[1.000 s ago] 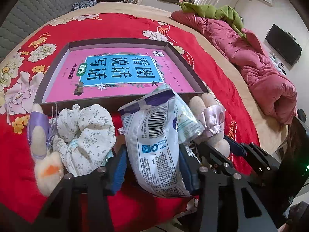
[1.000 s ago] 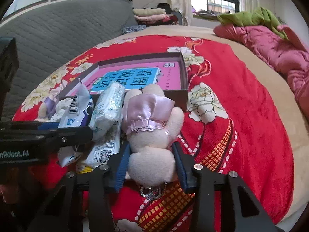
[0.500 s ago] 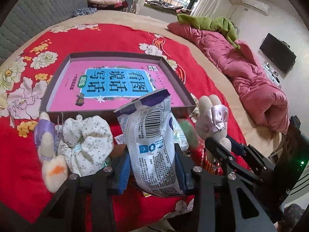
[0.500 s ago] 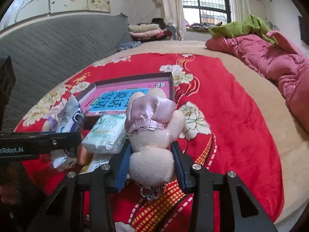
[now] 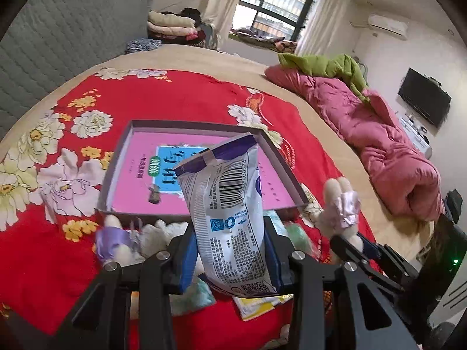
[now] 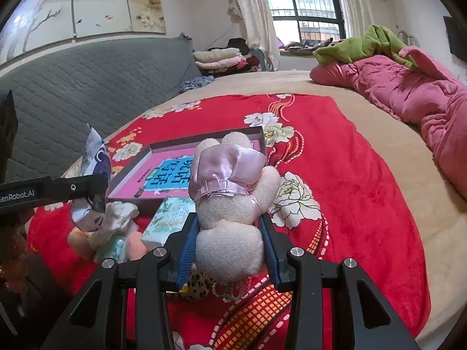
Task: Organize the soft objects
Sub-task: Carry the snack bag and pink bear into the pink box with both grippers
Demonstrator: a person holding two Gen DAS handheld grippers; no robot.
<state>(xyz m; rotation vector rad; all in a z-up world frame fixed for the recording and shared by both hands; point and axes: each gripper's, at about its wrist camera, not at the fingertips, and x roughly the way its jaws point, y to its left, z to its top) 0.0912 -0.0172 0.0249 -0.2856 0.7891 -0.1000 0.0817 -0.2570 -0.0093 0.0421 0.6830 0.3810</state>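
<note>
Writing first: the left gripper's arm, seen from the right wrist camera, carries white lettering that reads "enRobot.AI", its first letter cut off at the frame edge. The white packet (image 5: 230,218) shows a barcode with digits ending in 400576 and blocks of small print too fine to read. Inside the shallow box (image 5: 125,143), a pink sheet bears a blue panel of large Chinese characters, half covered by the packet in the left view.

Now the grips. The left gripper (image 5: 230,258) is closed around the packet's lower half, blue pads pressed to both sides, and the packet stands upright above the red floral blanket (image 5: 175,99), in front of the box's near wall. The right gripper (image 6: 229,248) is clamped on the cream plush toy (image 6: 230,218), its pads squeezing the rounded lower part; the toy's pink satin garment (image 6: 226,172) rises in front of the box's right end.

Down on the blanket, just before the box, lie a second plush with purple cloth (image 5: 112,240), a white ruffled fabric piece (image 6: 116,218), and a pale green tissue pack (image 6: 167,221). All are partly hidden behind the gripper fingers. A yellow-edged wrapper (image 5: 256,304) peeks from under the packet; its print is unreadable. Something leopard-patterned (image 6: 198,285) sits beneath the right gripper, mostly covered.
</note>
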